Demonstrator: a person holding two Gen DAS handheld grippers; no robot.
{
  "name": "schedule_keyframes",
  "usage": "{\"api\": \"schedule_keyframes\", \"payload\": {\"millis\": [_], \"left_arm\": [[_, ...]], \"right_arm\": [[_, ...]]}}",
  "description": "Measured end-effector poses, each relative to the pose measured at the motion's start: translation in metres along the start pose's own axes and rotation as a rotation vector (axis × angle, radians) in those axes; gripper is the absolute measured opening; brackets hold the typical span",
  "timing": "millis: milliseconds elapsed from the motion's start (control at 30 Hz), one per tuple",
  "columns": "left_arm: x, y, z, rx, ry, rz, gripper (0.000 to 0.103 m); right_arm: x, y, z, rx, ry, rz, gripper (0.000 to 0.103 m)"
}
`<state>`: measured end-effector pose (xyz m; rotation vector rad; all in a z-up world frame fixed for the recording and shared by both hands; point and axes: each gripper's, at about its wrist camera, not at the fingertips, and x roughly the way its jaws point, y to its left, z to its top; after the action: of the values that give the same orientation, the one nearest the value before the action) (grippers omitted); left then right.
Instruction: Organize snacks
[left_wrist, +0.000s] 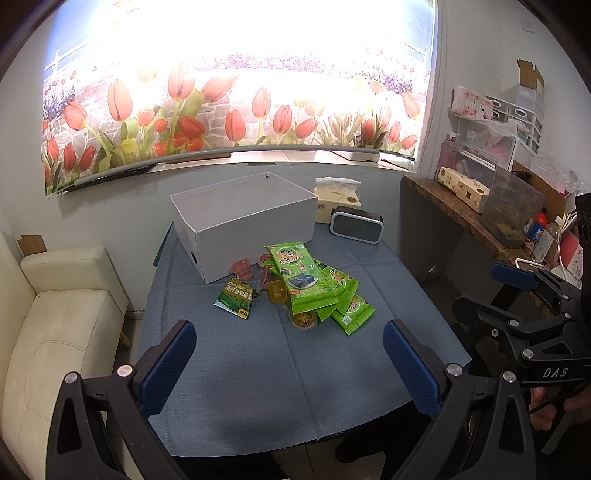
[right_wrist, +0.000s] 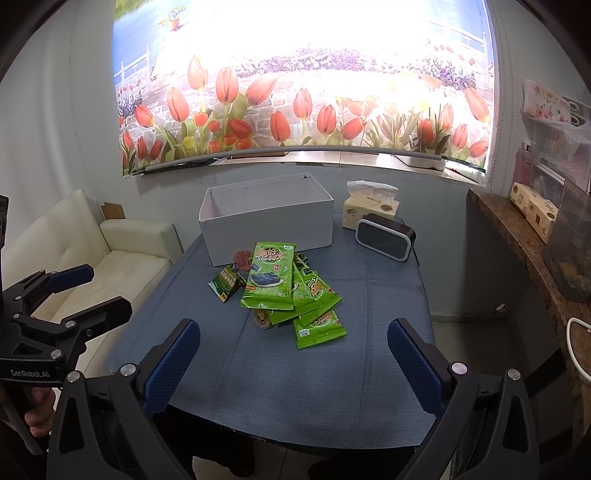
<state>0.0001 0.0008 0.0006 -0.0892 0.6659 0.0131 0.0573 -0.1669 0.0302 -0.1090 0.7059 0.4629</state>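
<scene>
A heap of bright green foil snack packets (left_wrist: 314, 284) lies near the middle of the blue cloth-covered desk (left_wrist: 258, 369), with small clear jelly cups (left_wrist: 242, 268) in red and orange tucked beside and under them and a dark green triangular packet (left_wrist: 234, 298) just to their left. Behind the heap stands an open white cardboard box (left_wrist: 243, 221), touching or nearly touching the nearest cups. To its right sit a yellow tissue pack (left_wrist: 334, 199) and a black rounded speaker (left_wrist: 356, 224). The left gripper (left_wrist: 290, 363) hovers above the desk's near edge, blue-padded fingers spread wide, holding nothing. The right gripper (right_wrist: 293, 363) hangs likewise, wide apart and empty.
</scene>
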Motion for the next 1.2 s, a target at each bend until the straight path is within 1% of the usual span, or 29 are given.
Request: {"api": "schedule_keyframes", "payload": {"millis": [433,600,767,900,967,1100,1200], "left_arm": [[0.001,0.005,0.0,-0.001,-0.002,-0.006,0.103],[0.0,0.007,-0.001,-0.002,-0.004,-0.003,0.103],[-0.001,0.013,-0.003,-0.008,-0.003,0.004,0.103],[-0.002,0.02,-0.005,-0.019,0.001,0.013,0.103],[-0.002,0.023,-0.006,-0.023,0.003,0.019,0.103],[-0.002,0.03,-0.008,-0.036,0.006,0.025,0.103],[-0.002,0.036,-0.01,-0.042,0.01,0.036,0.103]], "right_arm": [[0.001,0.002,0.001,0.001,0.0,-0.005,0.103],[0.017,0.002,0.002,0.007,0.009,-0.006,0.103],[0.065,0.008,0.011,0.001,0.05,0.043,0.103],[0.124,0.016,0.021,-0.01,0.104,0.078,0.103],[0.148,0.019,0.024,-0.012,0.129,0.077,0.103],[0.2,0.024,0.03,-0.027,0.181,0.107,0.103],[0.234,0.027,0.032,-0.03,0.236,0.098,0.103]]}}
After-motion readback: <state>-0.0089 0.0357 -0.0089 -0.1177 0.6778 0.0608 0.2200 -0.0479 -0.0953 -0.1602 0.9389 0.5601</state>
